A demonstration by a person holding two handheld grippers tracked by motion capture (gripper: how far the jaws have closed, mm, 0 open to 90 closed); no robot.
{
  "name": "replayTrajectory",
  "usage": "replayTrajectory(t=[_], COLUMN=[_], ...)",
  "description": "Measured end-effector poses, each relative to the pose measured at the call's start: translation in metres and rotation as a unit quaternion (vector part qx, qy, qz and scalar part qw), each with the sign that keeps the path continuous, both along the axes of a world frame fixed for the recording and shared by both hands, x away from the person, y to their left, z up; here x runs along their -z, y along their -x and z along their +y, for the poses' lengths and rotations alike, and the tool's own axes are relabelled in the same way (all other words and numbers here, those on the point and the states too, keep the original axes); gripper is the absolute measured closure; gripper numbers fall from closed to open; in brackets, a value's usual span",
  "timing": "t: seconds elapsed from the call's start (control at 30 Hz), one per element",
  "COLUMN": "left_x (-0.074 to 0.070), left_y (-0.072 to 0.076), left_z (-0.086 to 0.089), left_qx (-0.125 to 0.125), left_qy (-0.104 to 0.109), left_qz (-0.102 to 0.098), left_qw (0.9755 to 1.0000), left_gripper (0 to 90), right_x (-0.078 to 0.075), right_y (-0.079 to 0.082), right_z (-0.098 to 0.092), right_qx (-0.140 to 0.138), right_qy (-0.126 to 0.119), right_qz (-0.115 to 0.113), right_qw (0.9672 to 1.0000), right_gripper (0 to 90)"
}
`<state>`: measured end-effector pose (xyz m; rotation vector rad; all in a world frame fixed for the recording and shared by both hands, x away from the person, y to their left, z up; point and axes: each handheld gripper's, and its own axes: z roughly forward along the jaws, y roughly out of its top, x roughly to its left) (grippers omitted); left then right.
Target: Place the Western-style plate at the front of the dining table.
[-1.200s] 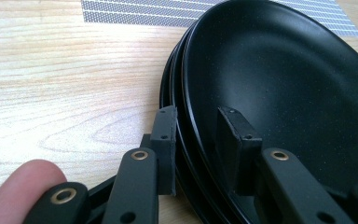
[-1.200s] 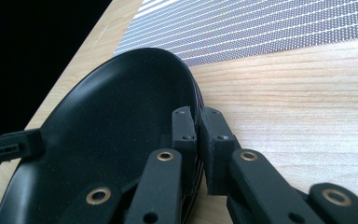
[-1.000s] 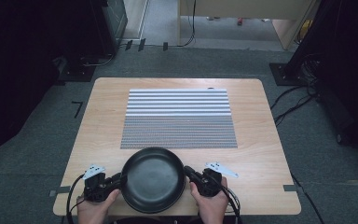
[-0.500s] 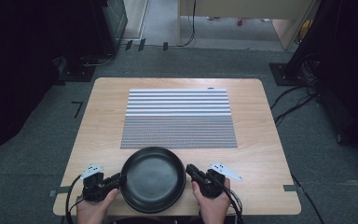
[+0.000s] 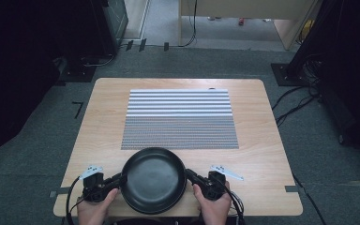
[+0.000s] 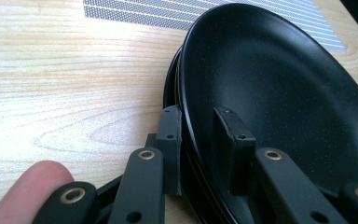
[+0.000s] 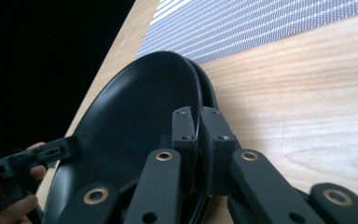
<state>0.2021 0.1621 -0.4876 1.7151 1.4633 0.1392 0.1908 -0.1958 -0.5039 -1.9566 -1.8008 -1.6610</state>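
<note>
A black plate point(image 5: 153, 180) lies at the near edge of the wooden table point(image 5: 104, 117), between my two grippers. My left gripper point(image 5: 122, 179) holds its left rim, one jaw outside and one inside the plate point(image 6: 279, 93). In the left gripper view the gripper point(image 6: 200, 135) is shut on that rim. My right gripper point(image 5: 187, 174) grips the opposite rim, its jaws point(image 7: 198, 123) pressed tight on the plate point(image 7: 135, 121). The rim of a second black plate point(image 6: 170, 88) shows just under the first one point(image 7: 210, 91).
A grey and white striped mat point(image 5: 180, 117) covers the middle of the table, just beyond the plate. Dark floor, cables point(image 5: 295, 105) and black equipment surround the table. A person's hands point(image 5: 93, 211) hold the grippers at the near edge.
Both grippers have shifted very slightly outward at the plate's sides. The plate stays where it was.
</note>
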Motion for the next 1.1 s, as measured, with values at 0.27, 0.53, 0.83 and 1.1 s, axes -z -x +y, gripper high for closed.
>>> replayTrajectory(t=[0.27, 0.53, 0.83, 1.1], left_x=[0.0, 0.002, -0.001, -0.002], left_y=[-0.001, -0.003, -0.003, -0.004], left_z=[0.002, 0.007, 0.017, 0.021], left_qx=[0.0, -0.006, -0.012, -0.002], left_qy=[0.008, 0.042, 0.059, 0.054], left_qz=[0.006, 0.019, 0.018, 0.017], left_qw=[1.0, 0.9989, 0.998, 0.9984], left_gripper=[74.1, 73.4, 73.9, 73.2], right_x=[0.0, 0.001, 0.002, 0.009], right_y=[0.0, -0.004, -0.009, -0.018], right_z=[0.009, 0.02, 0.029, 0.039], right_qx=[0.02, 0.025, 0.02, -0.008], right_qy=[0.015, 0.018, 0.025, 0.021], right_qz=[0.008, 0.022, 0.025, 0.029], right_qw=[0.9996, 0.9993, 0.9992, 0.9993], right_gripper=[86.5, 85.7, 84.4, 79.2])
